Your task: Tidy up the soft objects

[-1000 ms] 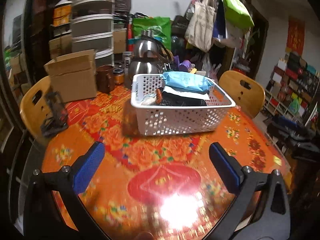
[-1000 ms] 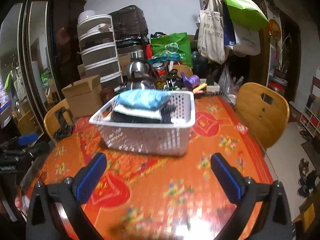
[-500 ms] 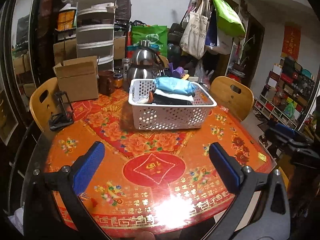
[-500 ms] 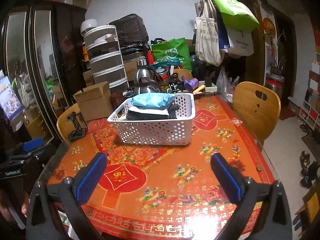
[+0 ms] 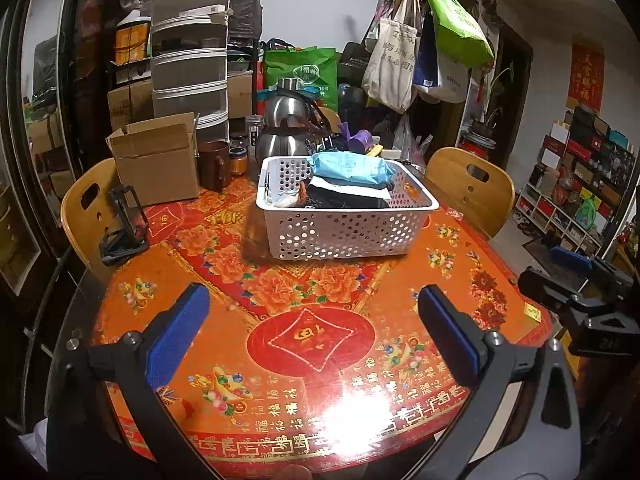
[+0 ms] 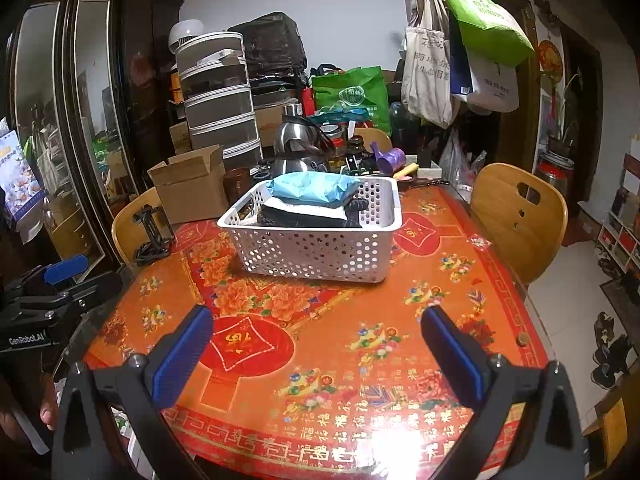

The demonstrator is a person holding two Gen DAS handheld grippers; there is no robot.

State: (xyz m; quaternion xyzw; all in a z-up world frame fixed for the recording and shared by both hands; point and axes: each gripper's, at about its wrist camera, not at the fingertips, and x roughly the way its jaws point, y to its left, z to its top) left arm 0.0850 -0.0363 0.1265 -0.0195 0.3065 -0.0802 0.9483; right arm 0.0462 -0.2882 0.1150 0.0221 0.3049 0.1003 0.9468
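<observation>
Both grippers empty, jaws wide, above near table edge; basket loaded.

Left wrist: left gripper (image 5: 312, 332) spread wide over table (image 5: 460, 264); white basket (image 5: 344, 232) farther back holds blue packet (image 5: 352, 168) atop dark folded items. Right wrist: right gripper (image 6: 318, 344) equally wide, nothing held; basket (image 6: 316, 248) mid-table, well apart.

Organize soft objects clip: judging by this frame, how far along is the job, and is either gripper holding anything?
It looks done or nearly so. The soft items, a blue pack on top of dark folded cloth, sit piled in the white basket, and no loose soft items show on the table. Nothing is in hand: the left gripper and right gripper are both open and empty, short of the basket.
</observation>
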